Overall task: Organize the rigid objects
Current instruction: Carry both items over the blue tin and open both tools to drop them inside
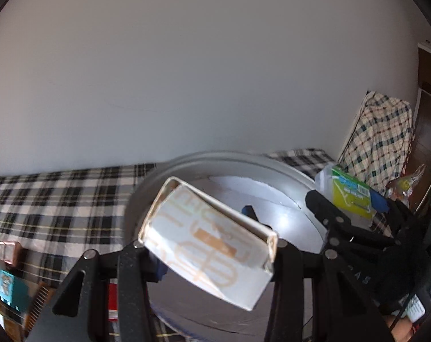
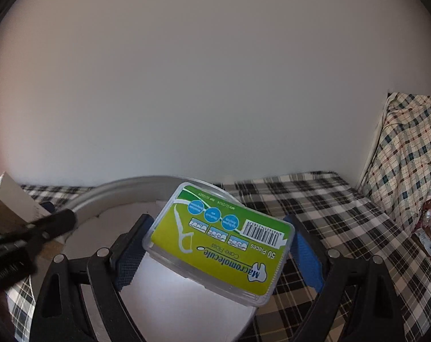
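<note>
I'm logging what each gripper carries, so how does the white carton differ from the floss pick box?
The white carton is opaque cardboard with faint orange print; the floss pick box is clear plastic with a green label and barcode. The carton sits in the left gripper, the box in the right gripper. Both are held tilted over the round metal tray.

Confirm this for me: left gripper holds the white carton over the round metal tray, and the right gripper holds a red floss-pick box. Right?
Not quite. The floss-pick box in the right gripper has a green and yellow label, not red; the right wrist view shows it. The rest stands: the left gripper holds the white carton over the round metal tray.
</note>
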Action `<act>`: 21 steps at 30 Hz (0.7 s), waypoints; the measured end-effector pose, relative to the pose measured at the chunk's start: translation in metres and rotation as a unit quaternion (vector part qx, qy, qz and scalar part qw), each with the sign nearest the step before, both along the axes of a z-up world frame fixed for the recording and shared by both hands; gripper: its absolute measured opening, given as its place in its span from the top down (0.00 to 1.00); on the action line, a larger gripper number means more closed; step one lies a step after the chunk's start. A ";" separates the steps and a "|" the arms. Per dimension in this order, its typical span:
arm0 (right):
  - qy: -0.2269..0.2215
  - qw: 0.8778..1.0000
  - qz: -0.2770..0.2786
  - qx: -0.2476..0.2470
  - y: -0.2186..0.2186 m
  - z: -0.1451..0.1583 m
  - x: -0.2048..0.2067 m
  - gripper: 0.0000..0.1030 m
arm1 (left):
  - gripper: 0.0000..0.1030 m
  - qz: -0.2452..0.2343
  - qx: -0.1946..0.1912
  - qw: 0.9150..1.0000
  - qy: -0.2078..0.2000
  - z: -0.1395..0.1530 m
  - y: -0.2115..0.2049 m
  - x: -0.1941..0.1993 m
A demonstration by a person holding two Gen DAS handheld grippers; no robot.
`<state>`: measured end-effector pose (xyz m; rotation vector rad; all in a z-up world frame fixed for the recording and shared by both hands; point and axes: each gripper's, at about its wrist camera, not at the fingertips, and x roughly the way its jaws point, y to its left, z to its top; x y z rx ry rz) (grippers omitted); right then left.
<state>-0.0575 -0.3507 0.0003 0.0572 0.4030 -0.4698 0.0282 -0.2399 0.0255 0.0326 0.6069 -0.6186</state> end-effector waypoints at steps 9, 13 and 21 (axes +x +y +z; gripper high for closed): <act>0.037 0.999 0.010 0.031 -0.012 -0.017 0.011 0.10 | 0.57 0.024 0.042 0.999 0.010 -0.017 -0.010 0.004; 0.054 0.998 0.016 0.028 -0.007 -0.023 0.016 0.10 | 0.57 0.040 0.066 0.997 0.004 -0.023 -0.011 0.004; 0.053 0.997 0.029 0.040 -0.006 -0.024 0.015 0.10 | 0.34 0.090 0.094 0.991 -0.039 -0.018 -0.001 -0.003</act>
